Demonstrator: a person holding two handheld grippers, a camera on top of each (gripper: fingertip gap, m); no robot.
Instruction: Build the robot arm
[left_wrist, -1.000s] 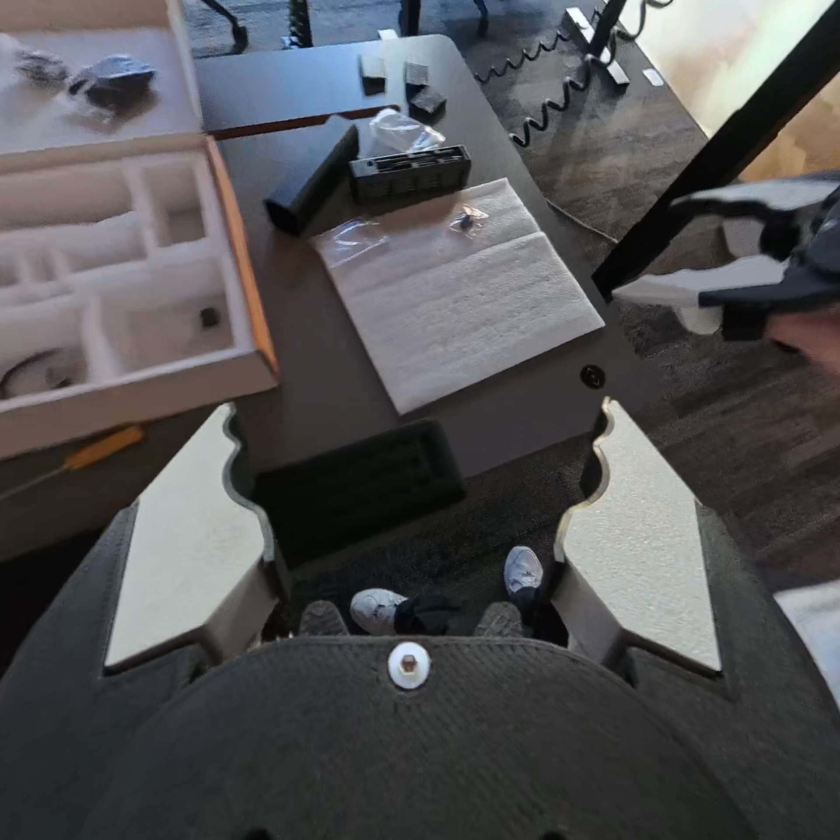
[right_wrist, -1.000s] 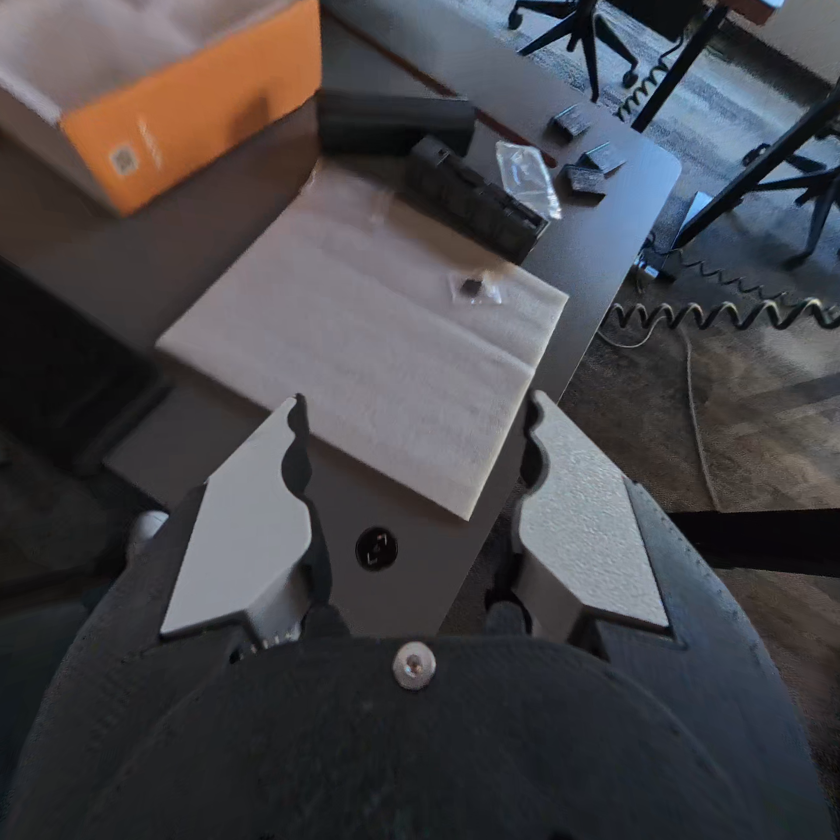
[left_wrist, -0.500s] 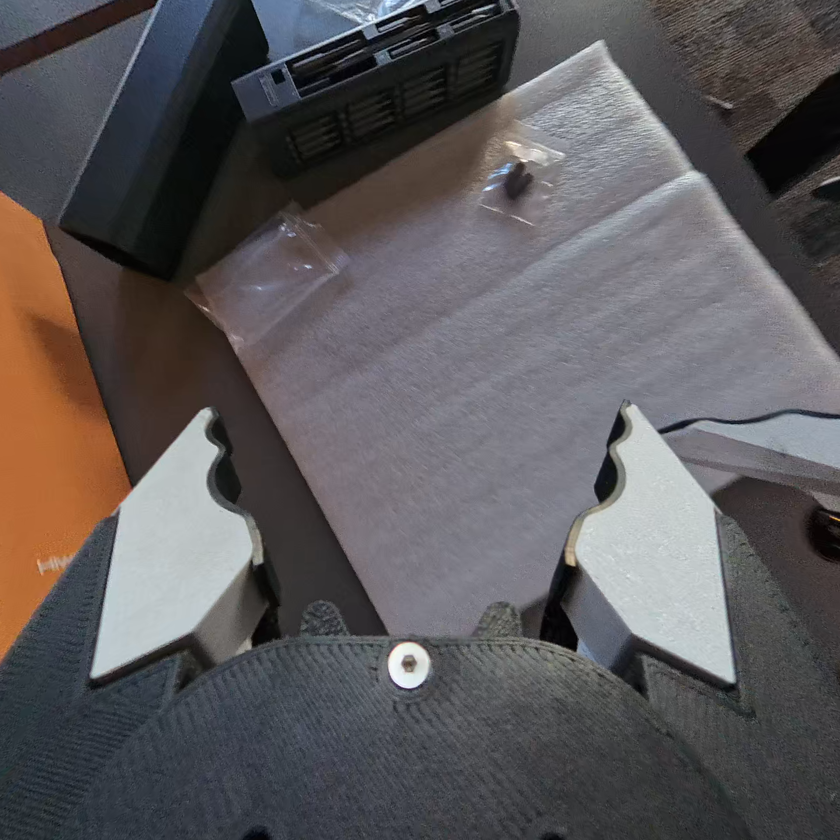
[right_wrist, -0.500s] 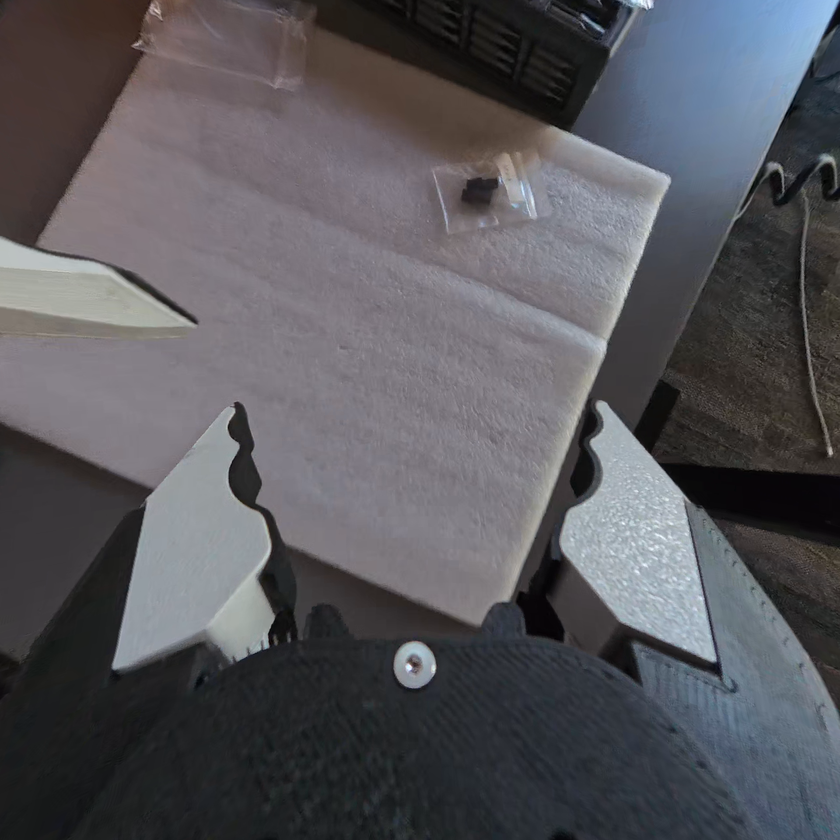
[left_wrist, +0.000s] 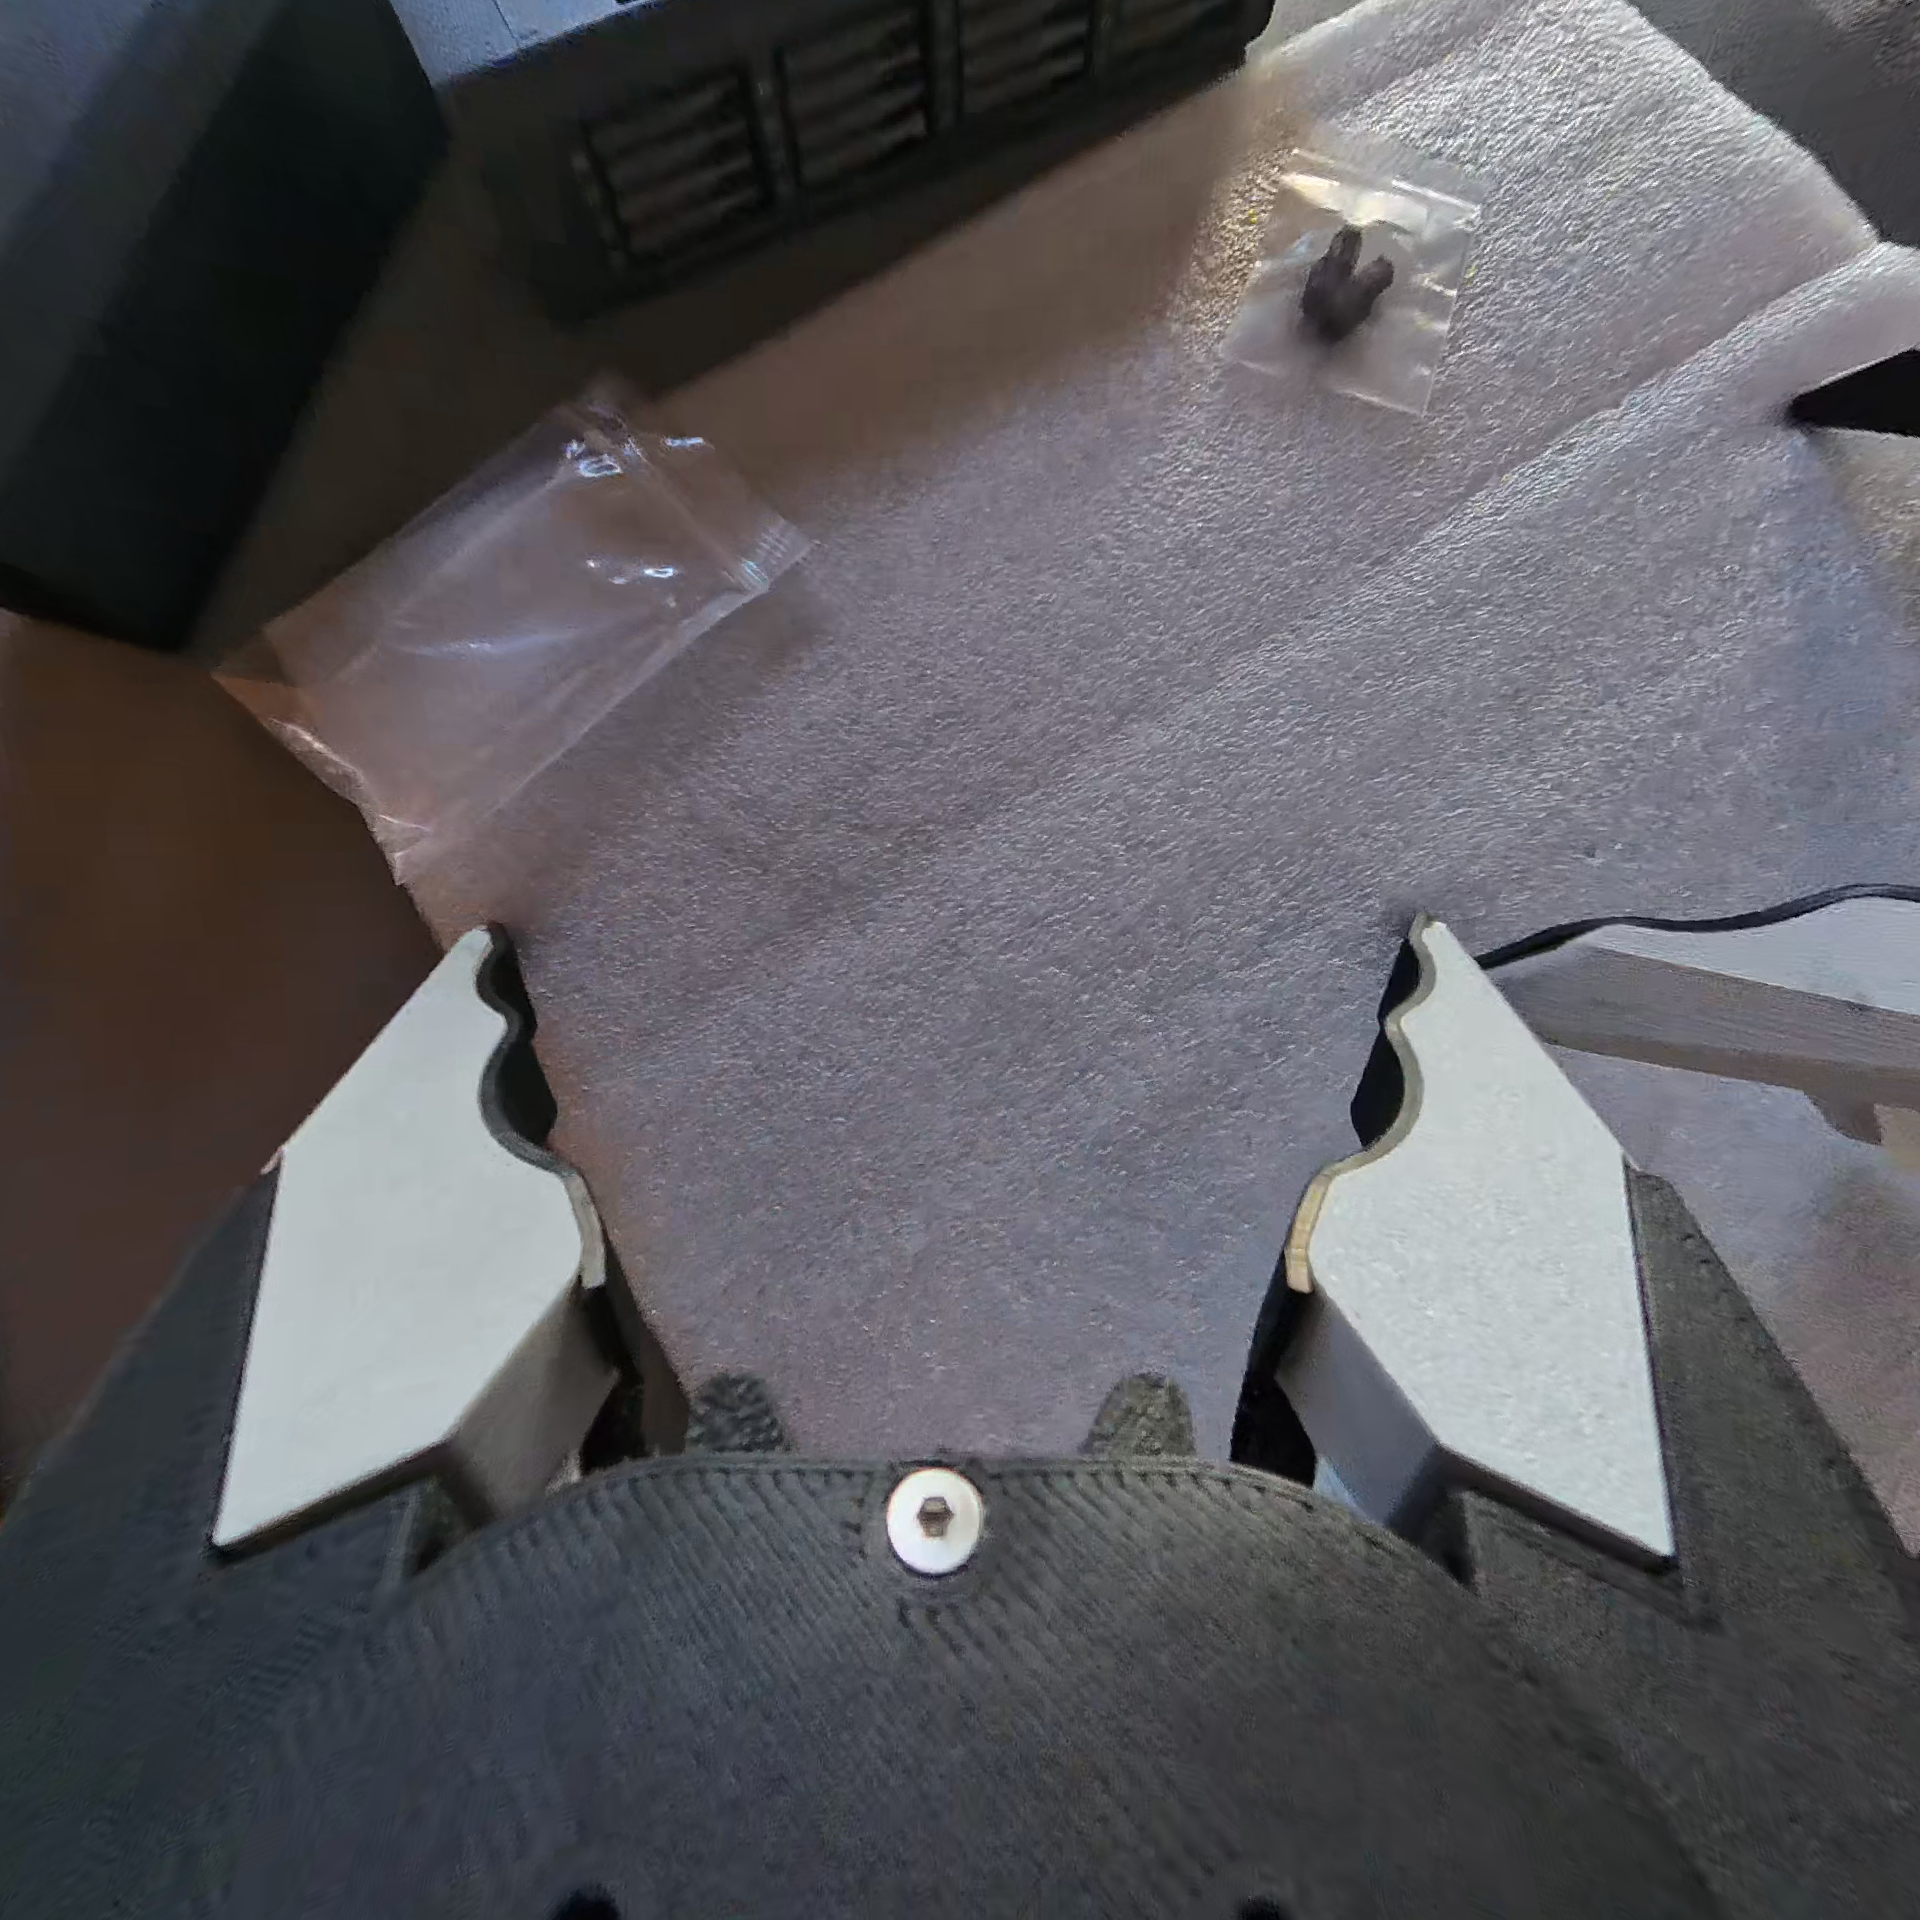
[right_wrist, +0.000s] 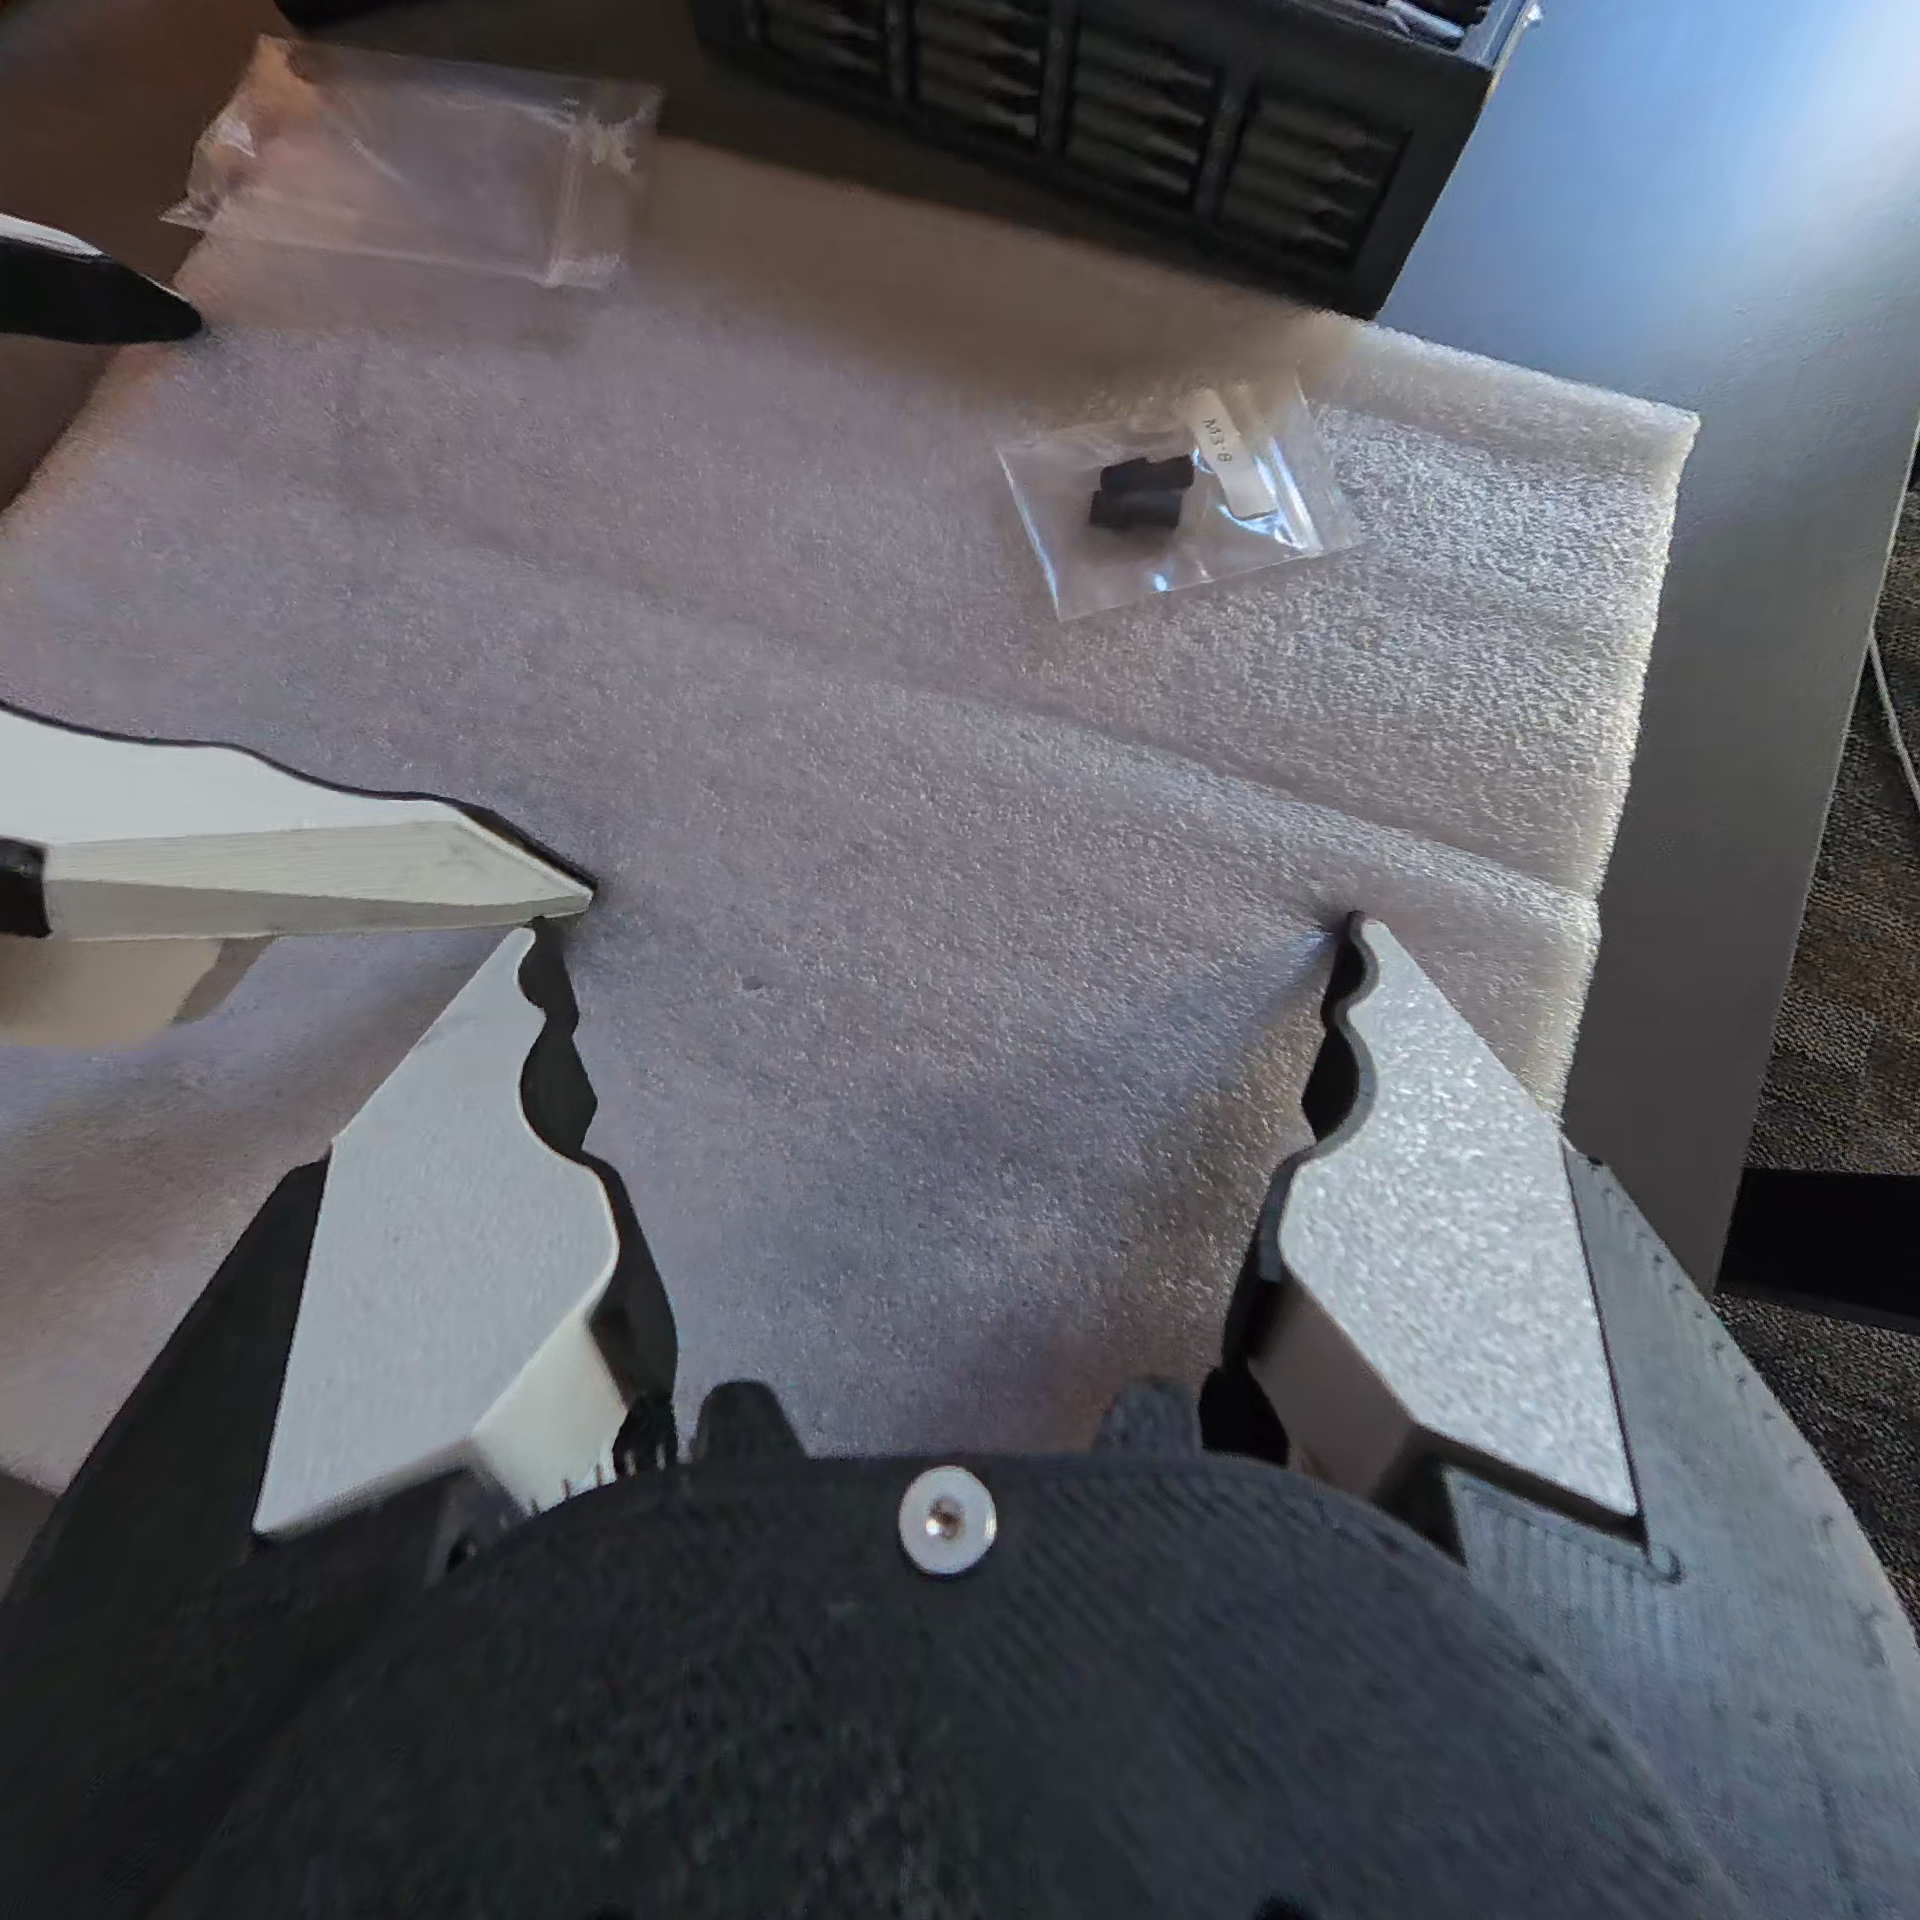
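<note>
My left gripper (left_wrist: 956, 935) is open and empty, low over a white foam sheet (left_wrist: 1039, 790). My right gripper (right_wrist: 940, 925) is open and empty over the same foam sheet (right_wrist: 883, 790). A small clear bag with black screws (left_wrist: 1345, 275) lies on the sheet ahead of the left gripper to the right; it also shows in the right wrist view (right_wrist: 1179, 494). An empty clear bag (left_wrist: 520, 613) lies at the sheet's left edge, and in the right wrist view (right_wrist: 416, 166) at the far left. A left gripper finger (right_wrist: 312, 883) shows beside my right gripper.
A black slotted case (left_wrist: 831, 114) stands behind the sheet, also in the right wrist view (right_wrist: 1091, 125). A long black box (left_wrist: 177, 291) lies at the far left. The dark table (right_wrist: 1714, 520) ends just right of the sheet, with carpet (right_wrist: 1849, 935) below. The black slotted case (left_wrist: 831, 114) lies around 15 cm away from my left fingertips. It turns up in the right wrist view (right_wrist: 947, 45) as well.
Both grippers have moved forward and down over the foam sheet, close to its surface. The bags and the black case now appear nearer. Both stay open.
</note>
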